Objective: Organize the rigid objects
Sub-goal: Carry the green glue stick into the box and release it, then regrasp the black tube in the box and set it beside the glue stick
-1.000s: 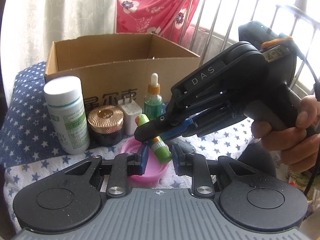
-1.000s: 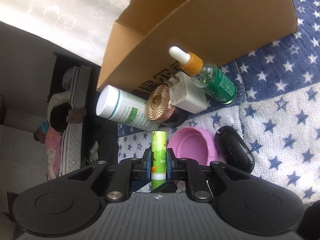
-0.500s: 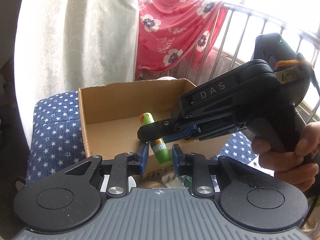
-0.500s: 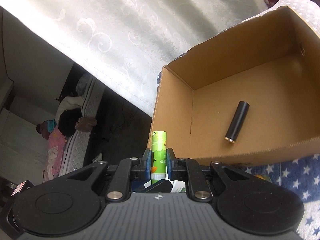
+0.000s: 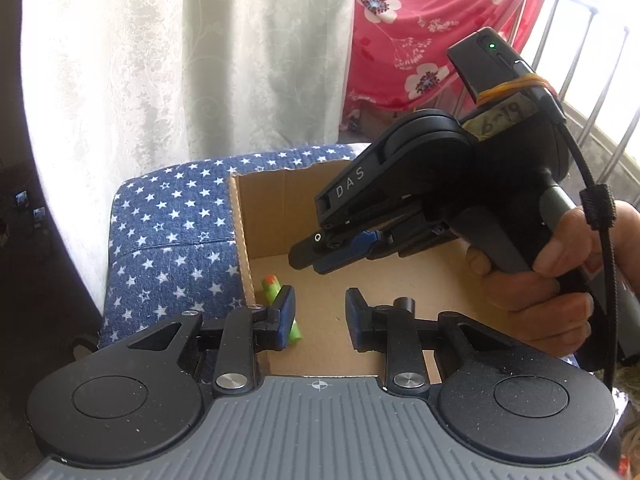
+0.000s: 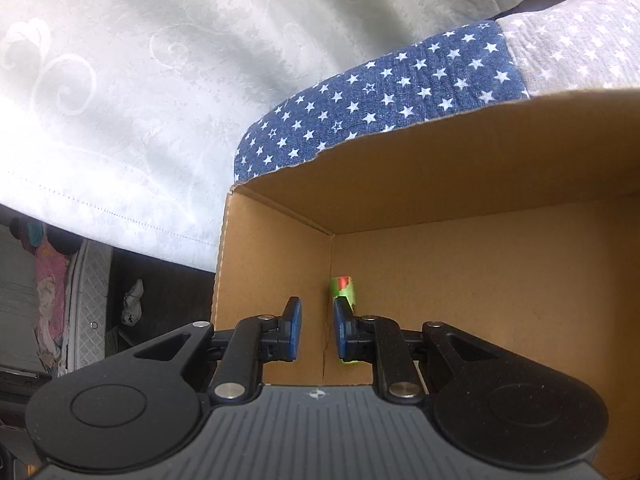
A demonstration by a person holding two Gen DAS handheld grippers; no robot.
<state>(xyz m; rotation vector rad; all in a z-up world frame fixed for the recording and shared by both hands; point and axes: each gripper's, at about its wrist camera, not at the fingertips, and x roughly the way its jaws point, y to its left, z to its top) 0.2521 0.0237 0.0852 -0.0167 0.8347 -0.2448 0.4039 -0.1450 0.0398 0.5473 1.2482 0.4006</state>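
A green tube with an orange end (image 6: 342, 288) lies on the floor of the open cardboard box (image 6: 480, 184), in its near left corner. My right gripper (image 6: 316, 312) hangs just above it; its jaws are opening and nothing is between the blue pads. In the left wrist view the same green tube (image 5: 270, 284) shows partly behind my left finger. My left gripper (image 5: 320, 300) hovers over the box (image 5: 280, 208), its jaws drawn to a narrow gap and empty. The right gripper (image 5: 304, 254) reaches into the box from the right, held by a hand (image 5: 540, 300).
The box stands on a blue cloth with white stars (image 5: 172, 232). A pale curtain (image 5: 200, 60) hangs behind it, and a red flowered cloth (image 5: 420, 20) drapes over a metal railing (image 5: 580, 60) at the back right. Dark floor drops away left of the cloth (image 6: 160, 288).
Both grippers moved from the row of bottles to over the box. The green tube left the right gripper's pads and now lies on the box floor. The right jaws have parted.
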